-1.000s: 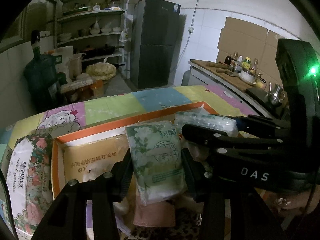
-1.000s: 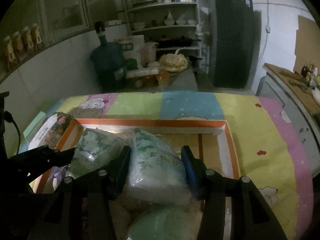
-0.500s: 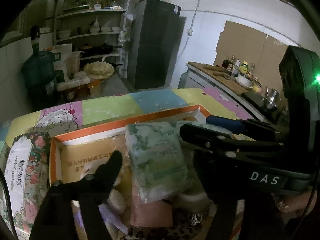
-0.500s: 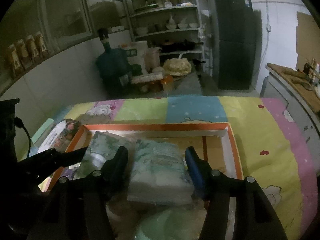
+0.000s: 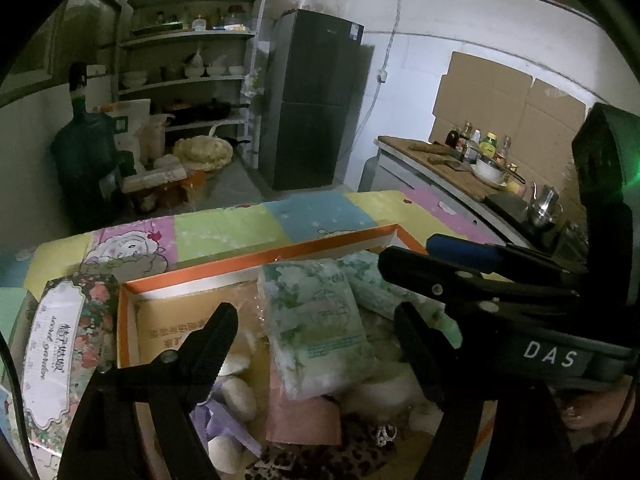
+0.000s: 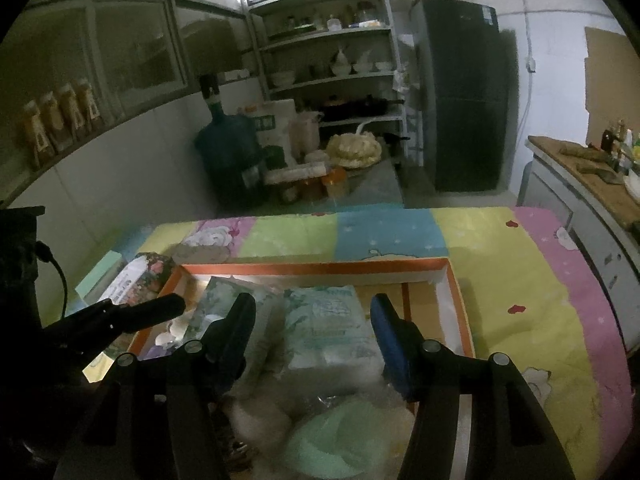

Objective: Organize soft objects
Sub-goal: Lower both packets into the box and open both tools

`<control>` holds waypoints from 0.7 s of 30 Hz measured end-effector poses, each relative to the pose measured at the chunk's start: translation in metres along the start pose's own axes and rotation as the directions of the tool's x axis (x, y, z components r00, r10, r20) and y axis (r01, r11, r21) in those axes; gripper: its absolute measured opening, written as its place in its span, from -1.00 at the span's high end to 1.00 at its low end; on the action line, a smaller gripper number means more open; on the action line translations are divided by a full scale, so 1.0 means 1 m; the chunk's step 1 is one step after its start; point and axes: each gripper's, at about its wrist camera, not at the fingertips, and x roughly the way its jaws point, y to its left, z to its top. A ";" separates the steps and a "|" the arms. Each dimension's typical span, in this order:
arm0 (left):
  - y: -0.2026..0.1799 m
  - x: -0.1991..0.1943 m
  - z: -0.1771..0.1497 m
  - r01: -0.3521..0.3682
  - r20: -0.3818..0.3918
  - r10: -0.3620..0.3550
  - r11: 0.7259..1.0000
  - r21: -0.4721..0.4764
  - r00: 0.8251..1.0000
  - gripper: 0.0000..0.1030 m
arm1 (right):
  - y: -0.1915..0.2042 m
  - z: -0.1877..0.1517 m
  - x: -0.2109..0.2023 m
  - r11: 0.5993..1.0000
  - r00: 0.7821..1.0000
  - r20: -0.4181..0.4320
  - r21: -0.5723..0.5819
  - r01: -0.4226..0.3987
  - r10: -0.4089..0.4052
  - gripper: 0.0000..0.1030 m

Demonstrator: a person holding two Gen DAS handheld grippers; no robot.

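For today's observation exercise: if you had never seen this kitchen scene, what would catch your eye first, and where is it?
First, the orange-rimmed box on the patchwork cartoon cloth, filled with soft things, with two floral tissue packs lying side by side on top. Each pack sits between the spread fingers of an open gripper, the left gripper and the right gripper. A floral tin lies just left of the box.

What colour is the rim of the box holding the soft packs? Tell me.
Orange, with white inner walls. The box rim shows best in the right wrist view.
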 end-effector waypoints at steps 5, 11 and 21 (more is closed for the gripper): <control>0.002 -0.004 -0.001 -0.011 0.000 0.011 1.000 -0.010 1.000 -0.55 | 0.000 -0.003 -0.009 1.000 1.000 0.017 0.013 0.011 -0.011 -0.20; -0.001 -0.010 -0.003 -0.046 0.006 0.046 0.999 0.001 0.999 -0.55 | -0.001 -0.007 -0.021 0.999 0.999 0.033 0.037 0.031 -0.032 -0.20; -0.002 -0.041 -0.009 -0.139 0.085 0.139 0.990 -0.003 0.987 -0.54 | 0.010 -0.016 -0.041 0.997 0.996 0.077 0.060 0.048 -0.053 -0.20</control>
